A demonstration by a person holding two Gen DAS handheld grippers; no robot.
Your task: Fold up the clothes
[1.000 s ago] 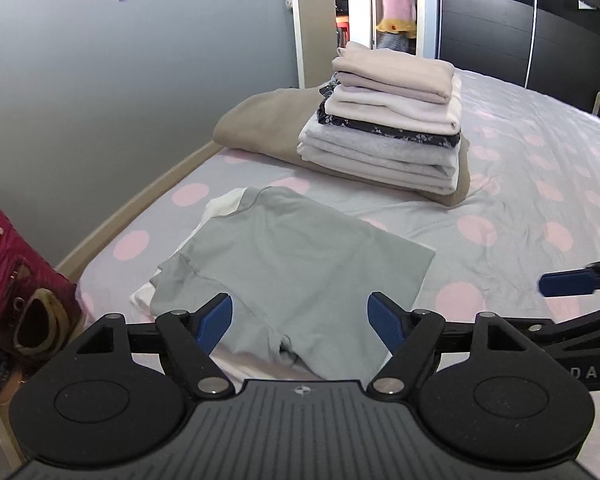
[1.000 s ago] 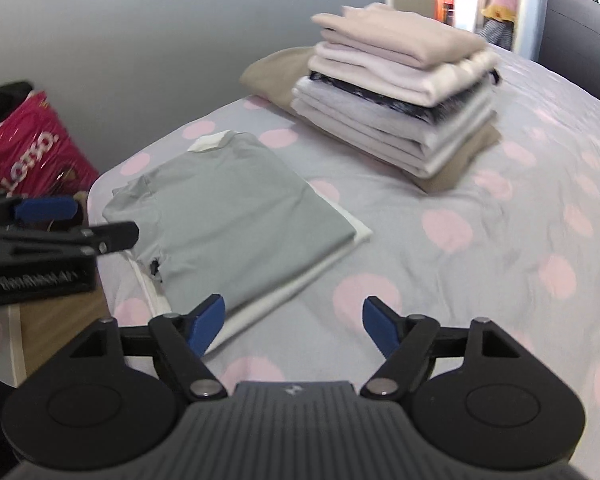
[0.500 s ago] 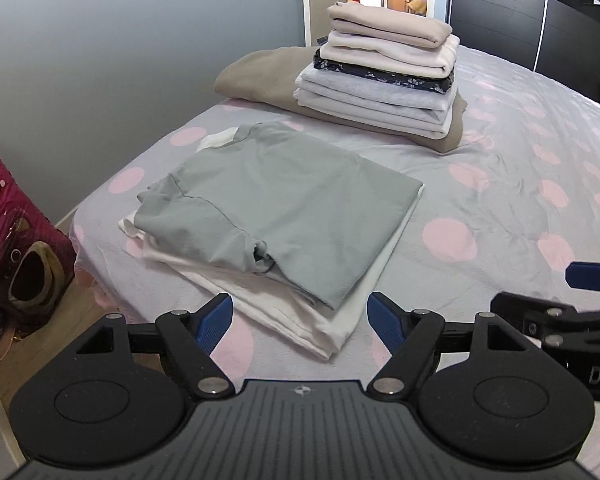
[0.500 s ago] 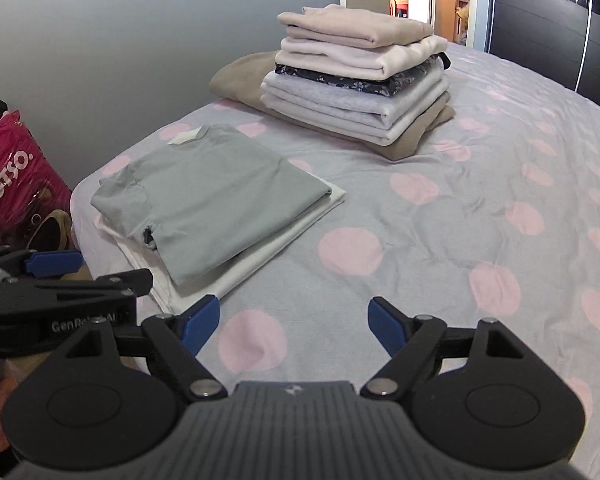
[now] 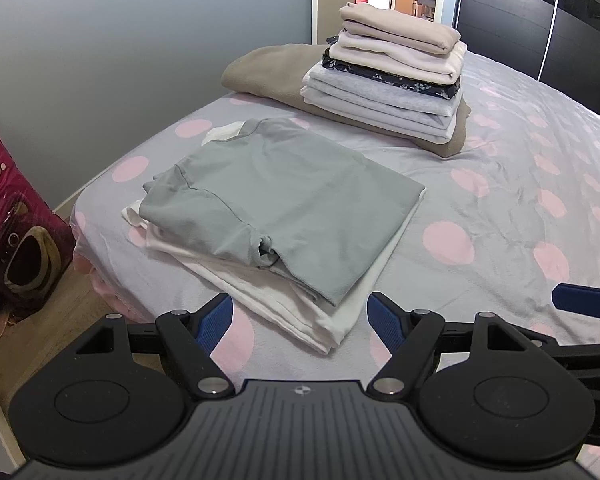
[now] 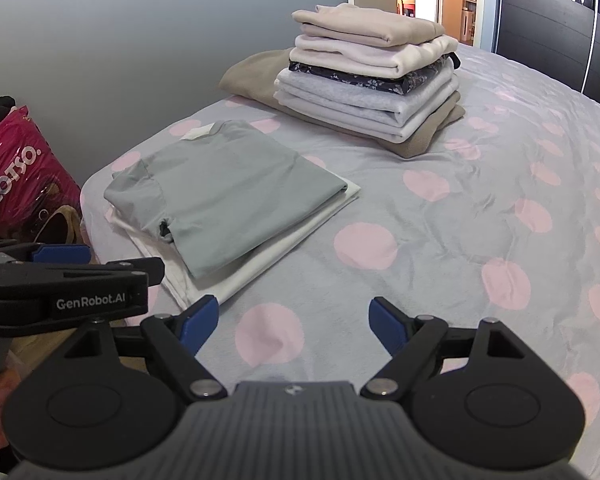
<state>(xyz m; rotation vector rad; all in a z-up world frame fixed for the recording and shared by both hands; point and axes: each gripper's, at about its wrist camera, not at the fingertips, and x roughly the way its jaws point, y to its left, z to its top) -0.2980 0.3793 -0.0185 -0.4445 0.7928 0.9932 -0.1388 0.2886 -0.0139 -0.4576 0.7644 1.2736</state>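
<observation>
Both claws are backing away and holding nothing, the left claw [image 5: 300, 316] and right claw [image 6: 294, 320] staying wide open, while the folded gray shirt [image 5: 276, 204] is lying on a white one [image 5: 300, 312] ahead, looking done.

2 folded tees near bed edge: grey tee [image 5: 276, 200] on white tee [image 5: 300, 312]. 1 folded stack [image 5: 392, 76] (approx 7 garments). 1 pink bag [image 6: 16, 176]. 2 grippers.
</observation>
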